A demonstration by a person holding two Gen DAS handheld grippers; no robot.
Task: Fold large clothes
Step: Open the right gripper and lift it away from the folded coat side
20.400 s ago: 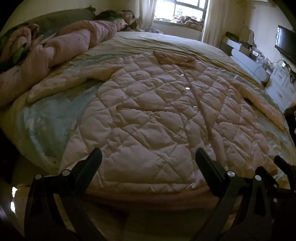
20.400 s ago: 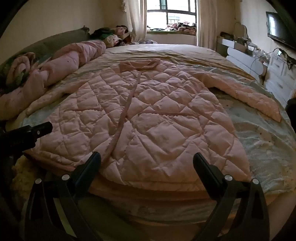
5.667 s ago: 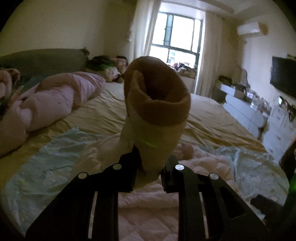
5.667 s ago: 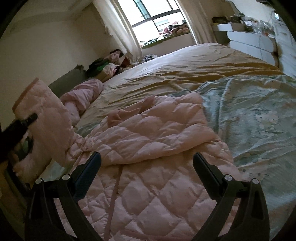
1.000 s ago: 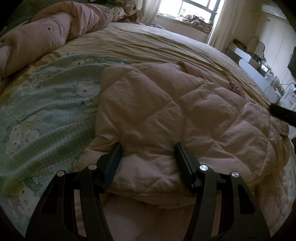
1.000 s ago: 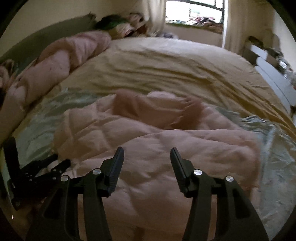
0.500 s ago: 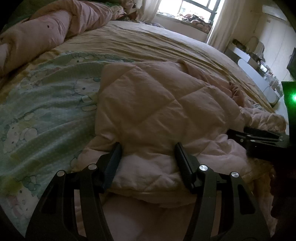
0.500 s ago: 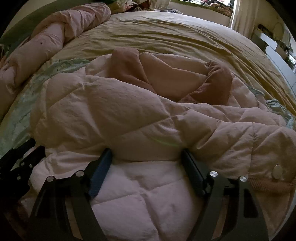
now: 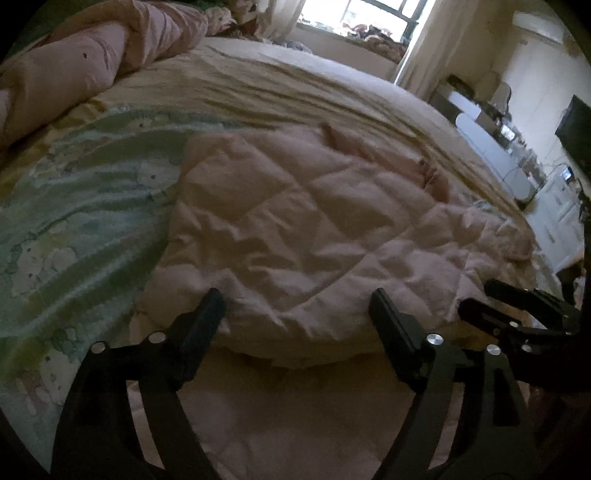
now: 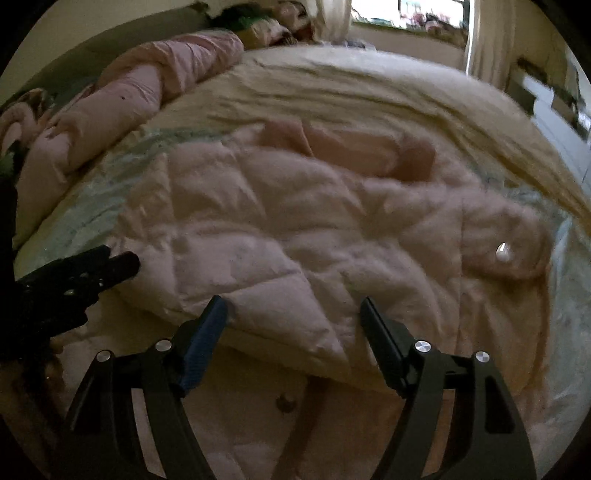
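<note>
A pink quilted coat [image 9: 295,221] lies on the bed, its upper part folded down over its lower part; it also shows in the right wrist view [image 10: 314,236]. My left gripper [image 9: 295,306] is open and empty, its fingers just short of the folded edge. My right gripper [image 10: 293,314] is open and empty at the same folded edge, further right. Each gripper shows in the other's view: the right one at the coat's right side [image 9: 524,310], the left one at its left side [image 10: 81,273]. A silver button [image 10: 503,253] sits on the coat's right part.
The coat lies on a green patterned sheet [image 9: 74,206] over a yellow bedspread [image 9: 295,92]. A rolled pink duvet [image 10: 129,110] lies along the left. White drawers [image 9: 561,218] and a TV [image 9: 576,133] stand on the right. A window [image 9: 365,18] is at the back.
Both grippers have opened wider, let go of the folded edge and drawn back a little. The folded upper part of the coat now lies flat on the lower part.
</note>
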